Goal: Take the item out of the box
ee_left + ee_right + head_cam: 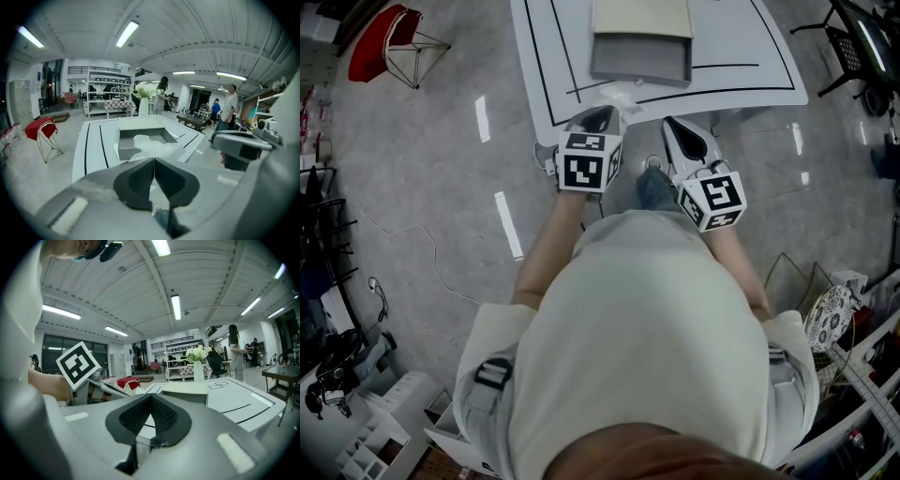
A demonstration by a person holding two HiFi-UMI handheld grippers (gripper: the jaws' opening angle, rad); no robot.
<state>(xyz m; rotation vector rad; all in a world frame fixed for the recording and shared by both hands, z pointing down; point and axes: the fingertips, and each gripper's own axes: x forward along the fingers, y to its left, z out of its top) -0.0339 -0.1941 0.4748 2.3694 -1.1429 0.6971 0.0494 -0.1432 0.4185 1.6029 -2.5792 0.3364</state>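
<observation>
- The item [617, 97], white and crumpled, was already outside the box [639, 58], at the counter's [741, 37] lower edge.
- The left tongs [602, 114] were closed, apparently pinching the item.
- The right tongs [673, 124] were closed and empty.
- Probably left to do: setting it down.

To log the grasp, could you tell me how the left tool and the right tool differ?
The left tool pinches a white bag; the right tool holds nothing. The left tool looks down into the grey box; the right tool looks almost level across the table. Both are shut.
</observation>
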